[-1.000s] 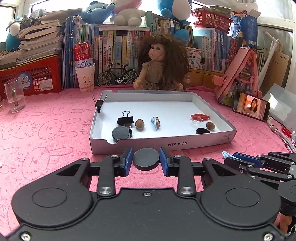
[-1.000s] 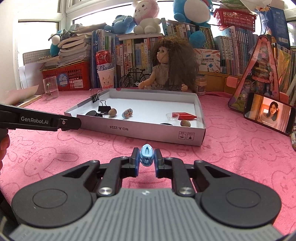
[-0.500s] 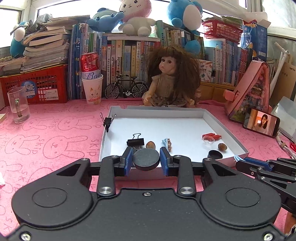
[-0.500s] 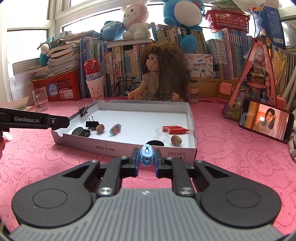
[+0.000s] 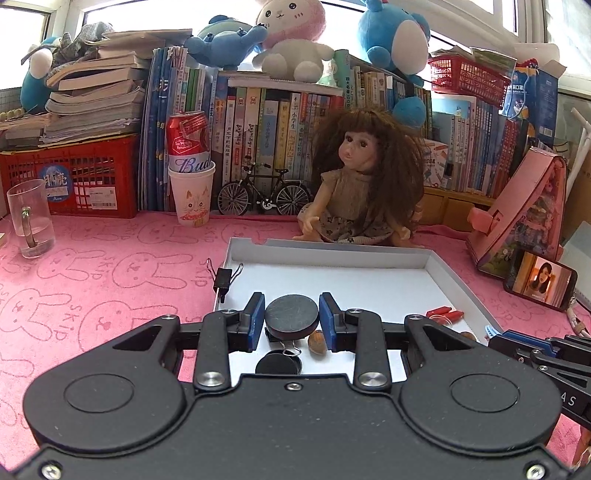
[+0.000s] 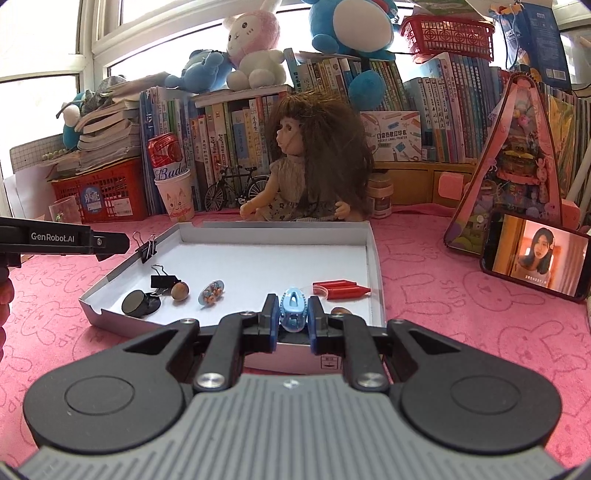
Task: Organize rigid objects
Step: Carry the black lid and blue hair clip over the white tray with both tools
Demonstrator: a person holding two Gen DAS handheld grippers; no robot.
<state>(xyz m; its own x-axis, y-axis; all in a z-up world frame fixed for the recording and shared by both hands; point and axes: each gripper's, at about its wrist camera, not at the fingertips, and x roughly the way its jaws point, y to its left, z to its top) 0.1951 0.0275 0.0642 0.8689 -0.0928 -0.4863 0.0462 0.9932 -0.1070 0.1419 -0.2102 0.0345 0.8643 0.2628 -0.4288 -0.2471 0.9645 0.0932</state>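
White shallow box [image 6: 373,258] just ahead of both grippers, holding black discs [image 6: 133,302], binder clip [image 6: 162,282], nut [image 6: 180,290], red pieces [image 6: 341,290], left gripper [image 5: 291,317] clamped on black disc [image 5: 291,314] over box's near edge, right gripper [image 6: 292,314] clamped on blue clip [image 6: 293,309]

A child's room at home: a counter [image 5: 110,273] with a pink bunny cloth, a doll [image 5: 362,184] at the far side, rows of books [image 5: 266,122] behind her, and soft toys [image 5: 291,33] on top by the window
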